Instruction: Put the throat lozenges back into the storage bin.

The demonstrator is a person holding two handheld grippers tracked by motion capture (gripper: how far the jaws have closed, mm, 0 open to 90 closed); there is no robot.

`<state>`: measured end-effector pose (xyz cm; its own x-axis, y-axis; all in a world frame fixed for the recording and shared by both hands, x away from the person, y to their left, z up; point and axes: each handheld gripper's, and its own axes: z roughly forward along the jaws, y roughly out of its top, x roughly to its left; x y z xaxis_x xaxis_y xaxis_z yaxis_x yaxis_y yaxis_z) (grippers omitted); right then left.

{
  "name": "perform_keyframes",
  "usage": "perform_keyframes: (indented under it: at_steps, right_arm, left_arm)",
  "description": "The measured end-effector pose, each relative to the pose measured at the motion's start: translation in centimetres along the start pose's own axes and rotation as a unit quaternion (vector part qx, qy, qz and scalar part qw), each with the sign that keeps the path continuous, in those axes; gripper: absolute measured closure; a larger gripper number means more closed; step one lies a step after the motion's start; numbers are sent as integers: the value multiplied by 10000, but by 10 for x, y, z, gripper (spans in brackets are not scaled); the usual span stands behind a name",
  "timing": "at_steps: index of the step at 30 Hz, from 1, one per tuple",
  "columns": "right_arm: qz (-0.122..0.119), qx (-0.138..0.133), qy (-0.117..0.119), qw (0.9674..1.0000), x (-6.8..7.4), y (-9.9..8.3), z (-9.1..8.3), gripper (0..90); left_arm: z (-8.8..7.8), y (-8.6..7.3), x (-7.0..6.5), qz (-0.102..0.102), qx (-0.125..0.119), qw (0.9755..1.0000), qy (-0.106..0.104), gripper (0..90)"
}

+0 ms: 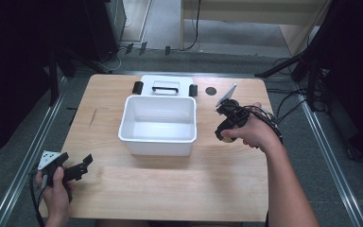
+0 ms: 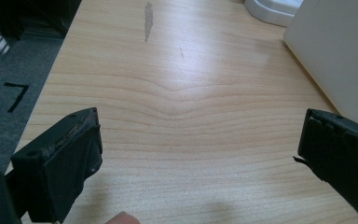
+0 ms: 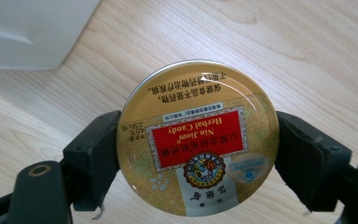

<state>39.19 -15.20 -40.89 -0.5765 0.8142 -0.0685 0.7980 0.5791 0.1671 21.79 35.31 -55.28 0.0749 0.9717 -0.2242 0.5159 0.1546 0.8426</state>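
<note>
My right gripper (image 3: 198, 144) is shut on a round gold candy tin (image 3: 198, 137) with a red label, its two jaws pressing the tin's rim from either side above the wooden table (image 3: 307, 56). In the high view this right gripper (image 1: 227, 130) hangs just right of the white plastic bin (image 1: 158, 124), with the tin (image 1: 226, 137) at its tip. My left gripper (image 1: 78, 168) rests near the table's front left corner, its jaws wide apart. In the left gripper view, the left gripper (image 2: 198, 154) has bare wood between its jaws.
The bin's white lid (image 1: 165, 86) with black latches lies behind it at the table's far edge. A small dark round spot (image 1: 211, 91) sits on the table at the far right. A grey scuff mark (image 2: 148, 14) marks the wood left of the bin.
</note>
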Motion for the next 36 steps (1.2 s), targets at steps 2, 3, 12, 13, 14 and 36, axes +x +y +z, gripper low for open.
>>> perform_keyframes:
  at_steps: [2,3,12,13,14,36]
  right_arm:
    - [-33,-24,4,10000,0,2,-3,209]
    - [-32,-14,8,10000,1,4,-4,209]
    - [-98,-40,-13,9999,4,15,-15,209]
    - [-127,-39,-17,9999,5,16,-16,209]
    - [-179,-52,-16,9998,5,18,-17,209]
    - [-309,-139,-54,9994,19,45,-34,209]
  left_arm:
    - [0,0,0,-13,4,10000,5,0]
    - [0,0,0,-16,-2,10000,1,0]
    - [0,0,0,-25,-9,10000,1,0]
    - [0,0,0,-25,-9,10000,1,0]
    - [0,0,0,-21,-9,10000,-1,0]
    - [5,0,-16,545,-3,9976,434,0]
